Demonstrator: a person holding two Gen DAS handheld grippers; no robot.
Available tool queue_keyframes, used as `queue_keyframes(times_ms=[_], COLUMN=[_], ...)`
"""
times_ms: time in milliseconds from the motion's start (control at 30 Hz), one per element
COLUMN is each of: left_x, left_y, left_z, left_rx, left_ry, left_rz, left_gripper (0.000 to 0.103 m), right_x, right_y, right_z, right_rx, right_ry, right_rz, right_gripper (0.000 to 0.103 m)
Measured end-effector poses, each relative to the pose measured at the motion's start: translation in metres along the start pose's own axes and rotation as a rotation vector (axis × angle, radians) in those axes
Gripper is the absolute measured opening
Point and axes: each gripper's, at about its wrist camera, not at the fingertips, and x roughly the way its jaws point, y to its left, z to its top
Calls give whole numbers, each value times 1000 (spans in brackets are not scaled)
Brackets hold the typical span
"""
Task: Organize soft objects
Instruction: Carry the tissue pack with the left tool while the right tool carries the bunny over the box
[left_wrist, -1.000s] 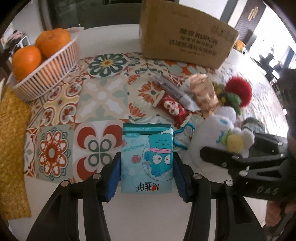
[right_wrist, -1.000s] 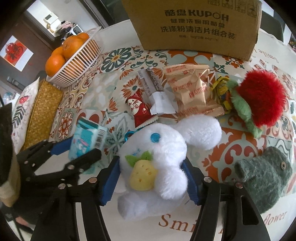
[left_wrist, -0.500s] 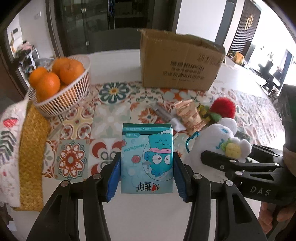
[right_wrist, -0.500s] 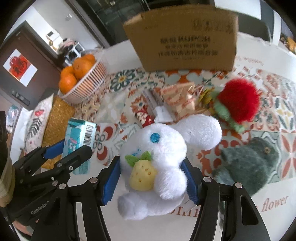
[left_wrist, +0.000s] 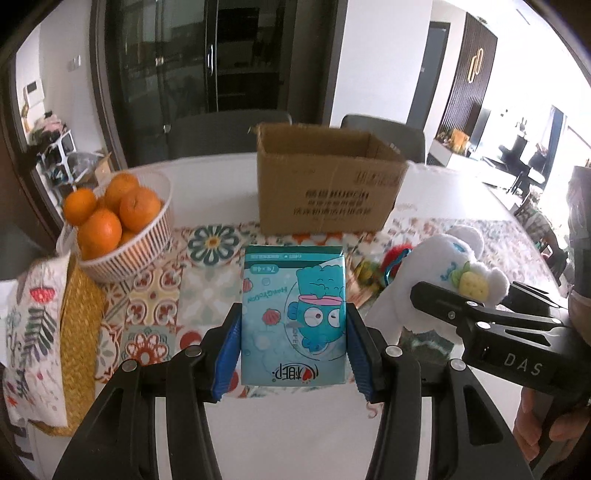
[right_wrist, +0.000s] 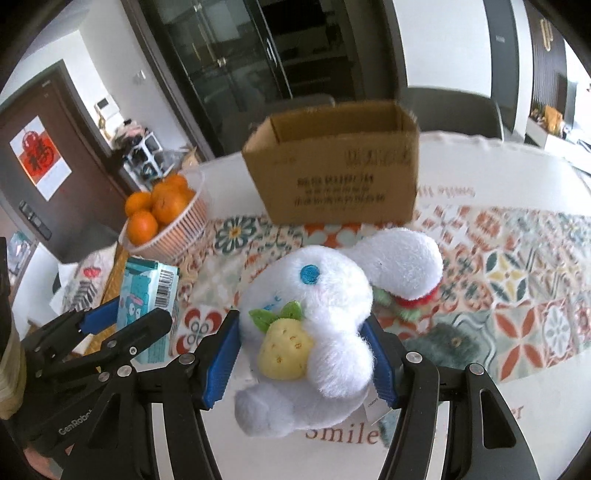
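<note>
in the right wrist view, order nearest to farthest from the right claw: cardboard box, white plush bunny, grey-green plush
1. White plush bunny: held between the pads of the right claw.
2. Grey-green plush: on the tablecloth just right of the claw.
3. Cardboard box: open-topped, at the far end of the table, straight ahead.

Home, dining room. Big white table in middle, with bright flower-tile cloth on top. Landmark: brown cardboard box on table. Left of box: white basket full of oranges. Further left, at table edge: yellow woven mat. Behind box: grey chairs pushed up to table. Behind chairs: tall dark glass cabinet. Far left of box: dark door with red paper sign. Right of box: bright room with more furniture.
</note>
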Motion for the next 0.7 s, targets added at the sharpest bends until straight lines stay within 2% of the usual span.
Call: queue_keyframes(times_ms=[333,700], left_x=[-18,-25], left_y=[-15,-26], left_z=[35,74], left_rx=[22,14], left_ry=[-97,-158], left_rz=[-2,13], left_gripper=[51,52], right_x=[-30,-44], right_y=[-7,-14], right_z=[35,72], right_rx=[-8,-12], right_ry=[-112,-187], right_rz=[-12,12], right_gripper=[64,64])
